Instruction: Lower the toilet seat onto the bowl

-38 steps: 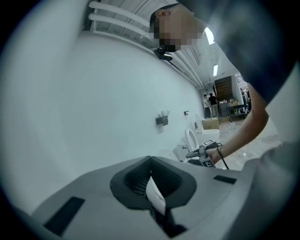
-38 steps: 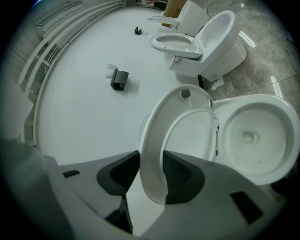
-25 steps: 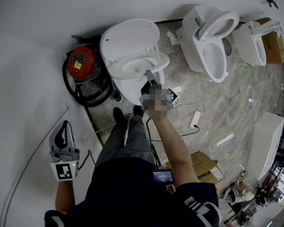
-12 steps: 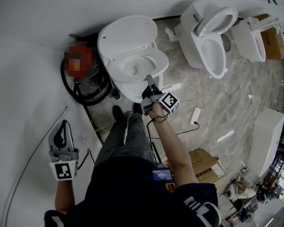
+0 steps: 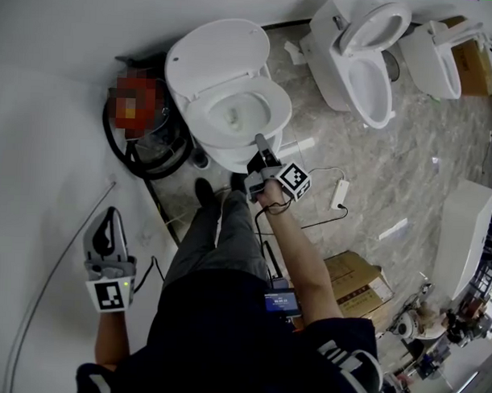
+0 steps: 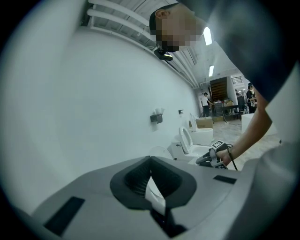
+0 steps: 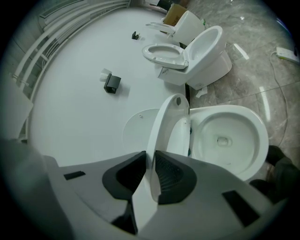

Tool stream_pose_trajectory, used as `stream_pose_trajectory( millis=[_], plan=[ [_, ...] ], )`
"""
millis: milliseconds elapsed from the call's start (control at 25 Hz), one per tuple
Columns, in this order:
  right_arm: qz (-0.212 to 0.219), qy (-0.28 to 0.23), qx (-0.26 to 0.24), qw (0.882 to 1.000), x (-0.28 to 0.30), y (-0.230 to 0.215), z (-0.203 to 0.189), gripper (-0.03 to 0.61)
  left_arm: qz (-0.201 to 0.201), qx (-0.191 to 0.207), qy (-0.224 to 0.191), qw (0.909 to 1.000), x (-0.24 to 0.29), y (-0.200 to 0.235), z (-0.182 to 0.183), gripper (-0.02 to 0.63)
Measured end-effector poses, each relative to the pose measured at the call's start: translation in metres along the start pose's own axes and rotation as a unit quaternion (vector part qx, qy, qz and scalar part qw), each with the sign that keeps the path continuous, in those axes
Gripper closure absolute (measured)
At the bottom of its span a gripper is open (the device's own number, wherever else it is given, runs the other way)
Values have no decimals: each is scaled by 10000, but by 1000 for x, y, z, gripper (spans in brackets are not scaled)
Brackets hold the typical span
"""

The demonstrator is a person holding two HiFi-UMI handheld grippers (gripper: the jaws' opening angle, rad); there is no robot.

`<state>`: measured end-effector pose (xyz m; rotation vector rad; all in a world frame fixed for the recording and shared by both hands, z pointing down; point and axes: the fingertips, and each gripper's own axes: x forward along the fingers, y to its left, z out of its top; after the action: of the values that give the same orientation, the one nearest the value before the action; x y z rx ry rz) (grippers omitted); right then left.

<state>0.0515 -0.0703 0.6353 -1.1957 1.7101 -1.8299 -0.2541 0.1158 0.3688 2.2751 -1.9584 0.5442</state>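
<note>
The left tool (image 5: 112, 215) hangs by the wall, its jaws pressed together on nothing. The right tool (image 7: 151, 165) has just been closing its jaws and pinches the front rim of the toilet seat (image 7: 163, 123). The seat stands tilted over the bowl (image 7: 236, 140) just ahead of the tool.

The right gripper (image 7: 150, 155) has its dark ribbed pads (image 7: 169, 174) pressed on the free front edge of the white toilet seat (image 7: 158, 123); its jaws have just been closing on it. The seat stands part-raised, just left of the open toilet bowl (image 7: 251, 123) and hinged at the bowl's back. The round lid (image 7: 135, 130) lies left of the bowl, behind the seat, against the white wall. Beyond the bowl stands a second toilet (image 7: 204, 51), its seat down. Grey marbled floor (image 7: 255, 77) runs to the bowl's right, and a dark shoe (image 7: 281, 161) shows at its lower right.
</note>
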Motion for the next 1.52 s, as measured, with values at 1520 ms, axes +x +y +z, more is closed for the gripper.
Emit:
stream_pose_trajectory(
  millis=[1520],
  plan=[
    [-1283,-180,416,9907,-64,-168,-17,502,-461,181,333,9982,16,-27,-40,589]
  ],
)
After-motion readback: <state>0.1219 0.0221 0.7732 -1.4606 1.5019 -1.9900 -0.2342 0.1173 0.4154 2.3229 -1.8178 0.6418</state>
